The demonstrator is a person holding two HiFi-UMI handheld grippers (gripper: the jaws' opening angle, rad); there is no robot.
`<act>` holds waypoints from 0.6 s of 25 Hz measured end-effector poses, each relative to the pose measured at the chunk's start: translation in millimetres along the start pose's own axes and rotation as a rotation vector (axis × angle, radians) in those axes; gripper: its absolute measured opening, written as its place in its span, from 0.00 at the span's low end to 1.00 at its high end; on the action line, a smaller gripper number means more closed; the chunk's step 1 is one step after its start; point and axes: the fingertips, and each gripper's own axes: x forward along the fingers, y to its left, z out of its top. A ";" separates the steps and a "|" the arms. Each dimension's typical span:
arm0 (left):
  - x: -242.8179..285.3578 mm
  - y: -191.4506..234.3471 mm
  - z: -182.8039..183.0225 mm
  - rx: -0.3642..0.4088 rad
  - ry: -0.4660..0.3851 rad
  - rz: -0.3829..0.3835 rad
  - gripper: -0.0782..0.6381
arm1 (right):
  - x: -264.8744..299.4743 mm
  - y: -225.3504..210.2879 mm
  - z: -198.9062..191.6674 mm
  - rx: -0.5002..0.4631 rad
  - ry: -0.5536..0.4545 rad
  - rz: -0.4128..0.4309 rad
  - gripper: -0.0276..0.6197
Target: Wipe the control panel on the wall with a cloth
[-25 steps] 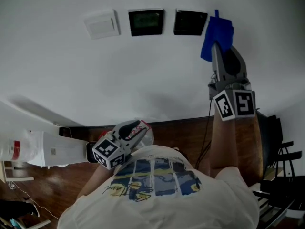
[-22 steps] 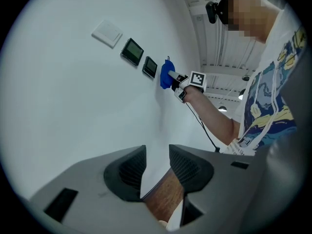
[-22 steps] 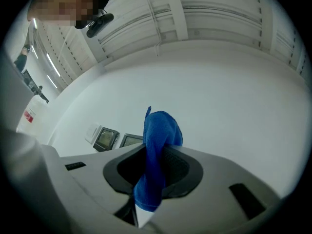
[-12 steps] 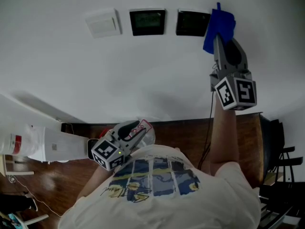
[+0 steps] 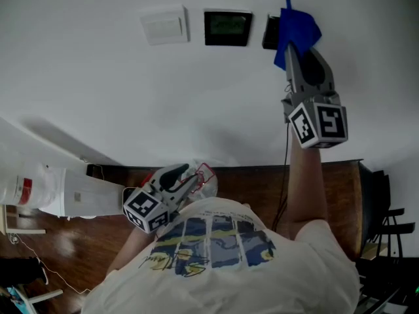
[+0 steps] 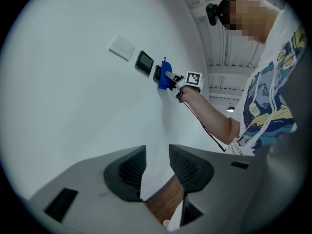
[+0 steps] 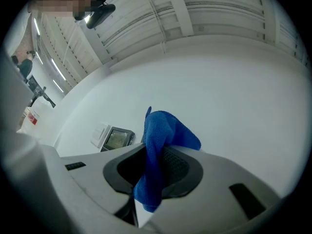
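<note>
Presently, the right tool point(image 5: 296, 44) is held high against the white wall point(image 5: 98, 97), and its two jaws are clamped together on a blue cloth point(image 5: 298, 30). In the right gripper view, the cloth runs down between the ribbed jaw pads and bunches above the jaw tips. Three fittings sit in a row on the wall: a white switch plate point(image 5: 164, 25) at the left, a dark control panel with a greenish screen point(image 5: 227, 27) in the middle, and a second dark control panel point(image 5: 270, 33) at the right. The cloth lies over the second dark control panel, so only that panel's left edge shows in the head view. The middle panel and the switch plate are uncovered, apart from the cloth. The left tool point(image 6: 156, 165) is held low, close to the person's patterned shirt point(image 5: 213, 244). Its jaws stand apart with nothing between them; through the gap show only the wall and a strip of wooden floor point(image 6: 163, 204).
</note>
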 end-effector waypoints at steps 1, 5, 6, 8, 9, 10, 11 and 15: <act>-3.7 3.0 -0.4 -0.005 -0.004 0.008 0.29 | 2.9 6.2 -1.0 0.001 0.002 0.008 0.15; -17.4 16.2 -4.1 -0.012 -0.012 0.025 0.29 | 15.9 32.8 -2.6 0.000 -0.001 0.042 0.15; -20.3 18.7 -4.9 -0.012 -0.013 0.028 0.29 | 18.8 39.3 -1.8 0.001 -0.003 0.051 0.15; -26.8 22.7 -6.2 -0.015 -0.015 0.034 0.29 | 23.8 51.8 0.3 0.004 -0.010 0.067 0.15; -30.2 24.2 -6.8 -0.020 -0.017 0.037 0.29 | 26.2 58.2 1.3 0.008 -0.015 0.075 0.15; -33.5 25.6 -7.5 -0.025 -0.017 0.040 0.29 | 28.4 64.7 2.1 0.012 -0.019 0.083 0.15; -36.8 26.8 -8.3 -0.028 -0.016 0.043 0.29 | 30.7 71.6 2.7 0.015 -0.023 0.092 0.15; -49.6 32.9 -11.3 -0.027 -0.011 0.058 0.29 | 40.4 99.3 4.0 0.019 -0.037 0.124 0.15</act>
